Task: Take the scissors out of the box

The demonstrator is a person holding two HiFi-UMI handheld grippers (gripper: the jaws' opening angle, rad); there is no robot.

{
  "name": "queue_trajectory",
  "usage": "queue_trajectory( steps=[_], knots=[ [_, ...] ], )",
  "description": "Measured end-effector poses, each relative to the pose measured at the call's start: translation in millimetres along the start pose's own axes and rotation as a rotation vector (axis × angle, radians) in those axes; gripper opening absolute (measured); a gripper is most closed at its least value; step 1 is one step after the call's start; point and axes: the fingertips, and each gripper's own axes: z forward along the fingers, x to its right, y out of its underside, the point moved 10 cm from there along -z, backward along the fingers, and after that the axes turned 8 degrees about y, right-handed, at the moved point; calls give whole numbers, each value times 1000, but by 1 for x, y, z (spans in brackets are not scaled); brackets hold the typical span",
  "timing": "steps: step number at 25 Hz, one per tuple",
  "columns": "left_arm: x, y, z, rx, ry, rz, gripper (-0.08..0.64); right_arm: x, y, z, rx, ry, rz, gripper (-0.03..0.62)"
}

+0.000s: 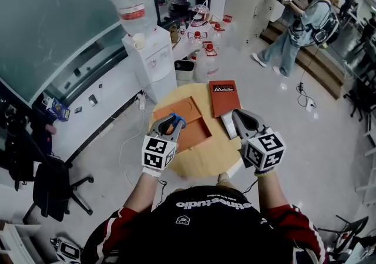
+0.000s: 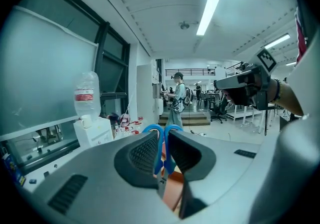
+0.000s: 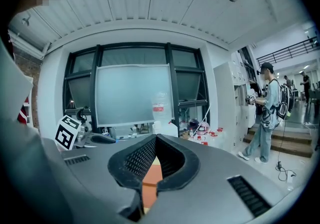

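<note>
Blue-handled scissors (image 1: 177,119) stick up from my left gripper (image 1: 174,122), which is shut on them above the open orange box (image 1: 197,134) on the round wooden table (image 1: 207,160). In the left gripper view the blue handle loops (image 2: 161,133) show pinched between the jaws of the left gripper (image 2: 162,143), raised off the table. The box's red-brown lid (image 1: 225,97) lies beside it at the table's far right. My right gripper (image 1: 234,114) hovers over the table near the lid, shut with nothing in it; the right gripper (image 3: 155,140) shows its pads together in its own view.
A white water dispenser (image 1: 150,57) with a bottle on top stands just beyond the table, with water jugs (image 1: 205,51) on the floor beside it. A person (image 1: 298,26) stands at the far right near steps. A black office chair (image 1: 51,186) is at the left.
</note>
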Motion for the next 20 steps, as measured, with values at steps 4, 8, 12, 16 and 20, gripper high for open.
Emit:
queue_trajectory(
  steps=[4,8,12,16,20],
  knots=[
    [2,-15,-8,53,-9,15,81,-1,0,0,17,9,8,26],
    [2,-32,-14,101,-22,24,81,-1,-5,-1,36,25,12,26],
    [2,-42,-21,138,-39,34,82,2,-7,-4,55,54,21,26],
    [1,-50,-29,171,-56,37,81,7,-9,-7,68,82,35,26],
    [-1,-58,-35,192,-77,55,82,8,-10,-7,88,121,55,26]
  ],
)
